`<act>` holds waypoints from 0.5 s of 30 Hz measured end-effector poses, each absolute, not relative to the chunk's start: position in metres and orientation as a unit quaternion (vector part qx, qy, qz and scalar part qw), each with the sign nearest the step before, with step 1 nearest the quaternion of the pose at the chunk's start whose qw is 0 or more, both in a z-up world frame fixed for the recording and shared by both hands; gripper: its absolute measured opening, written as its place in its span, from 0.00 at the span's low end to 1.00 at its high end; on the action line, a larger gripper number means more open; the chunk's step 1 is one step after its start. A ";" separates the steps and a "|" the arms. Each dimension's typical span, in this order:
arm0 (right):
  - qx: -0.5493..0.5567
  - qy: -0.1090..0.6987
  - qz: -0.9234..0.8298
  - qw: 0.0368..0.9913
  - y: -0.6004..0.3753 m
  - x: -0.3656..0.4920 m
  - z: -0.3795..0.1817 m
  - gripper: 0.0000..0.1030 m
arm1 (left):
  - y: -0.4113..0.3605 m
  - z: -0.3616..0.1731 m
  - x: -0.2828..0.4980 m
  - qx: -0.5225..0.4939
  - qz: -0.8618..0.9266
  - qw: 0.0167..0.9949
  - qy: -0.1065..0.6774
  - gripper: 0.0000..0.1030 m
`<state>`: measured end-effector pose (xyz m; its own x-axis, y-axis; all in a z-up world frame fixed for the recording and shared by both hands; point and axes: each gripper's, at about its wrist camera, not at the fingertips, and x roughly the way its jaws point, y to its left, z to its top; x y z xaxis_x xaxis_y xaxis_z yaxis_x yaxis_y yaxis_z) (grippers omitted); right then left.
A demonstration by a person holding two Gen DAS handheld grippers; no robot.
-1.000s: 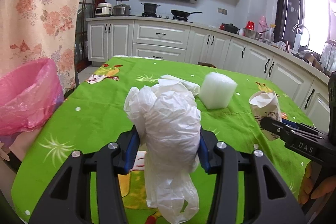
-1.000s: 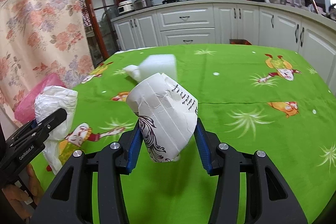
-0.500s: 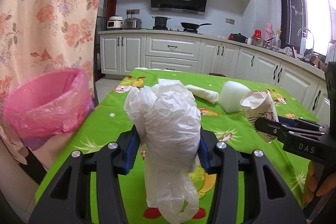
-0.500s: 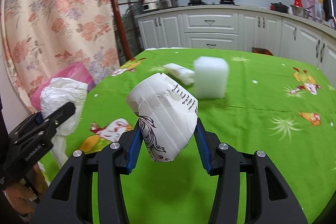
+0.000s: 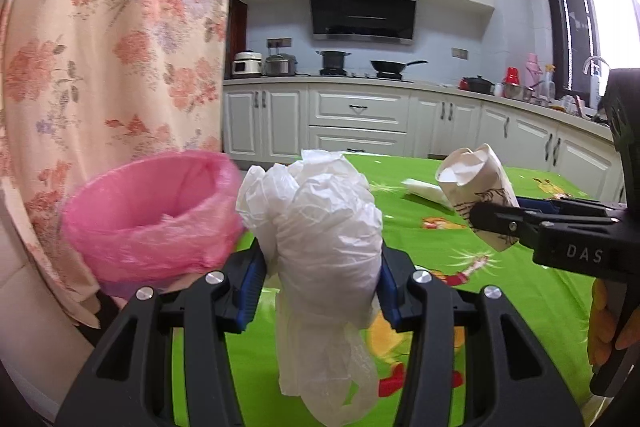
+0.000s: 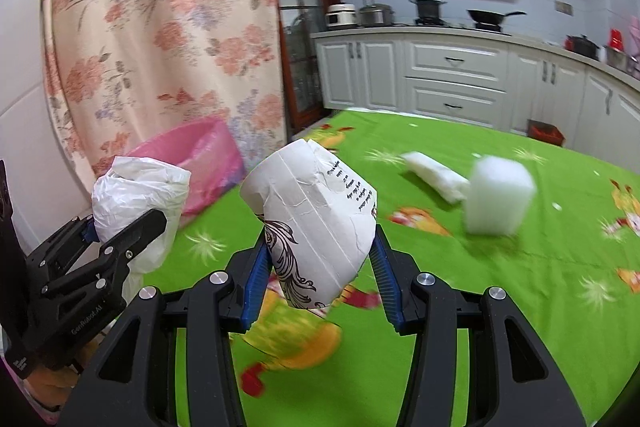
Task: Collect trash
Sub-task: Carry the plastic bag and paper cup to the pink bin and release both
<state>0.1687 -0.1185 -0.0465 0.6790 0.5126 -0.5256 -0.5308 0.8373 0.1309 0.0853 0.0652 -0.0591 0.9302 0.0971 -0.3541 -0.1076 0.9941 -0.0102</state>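
My left gripper (image 5: pixel 320 279) is shut on a crumpled white plastic bag (image 5: pixel 324 239) that hangs down between its fingers. It also shows in the right wrist view (image 6: pixel 136 199). My right gripper (image 6: pixel 318 275) is shut on a crushed white paper cup (image 6: pixel 316 219) with black print, held above the green tablecloth (image 6: pixel 500 307). The cup also shows in the left wrist view (image 5: pixel 476 191). A bin lined with a pink bag (image 5: pixel 148 215) stands open just left of the plastic bag, beside the table's left edge.
A white foam block (image 6: pixel 498 201) and a rolled white wrapper (image 6: pixel 434 177) lie on the table further back. A floral curtain (image 5: pixel 112 47) hangs behind the bin. Kitchen cabinets (image 5: pixel 360 119) line the far wall.
Both grippers have swung left toward the pink bin with their loads still held. The bin now appears larger and closer to the plastic bag.
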 end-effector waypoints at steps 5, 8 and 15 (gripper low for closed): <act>-0.030 0.279 0.320 0.905 -0.080 0.171 -0.040 0.45 | 0.098 -0.048 0.079 -0.017 0.079 0.982 0.169 0.45; -0.037 0.278 0.336 0.899 -0.060 0.173 -0.036 0.45 | 0.120 -0.040 0.078 -0.023 0.096 0.981 0.166 0.45; -0.039 0.275 0.374 0.885 -0.014 0.185 -0.023 0.45 | 0.168 -0.026 0.081 -0.024 0.128 0.977 0.171 0.45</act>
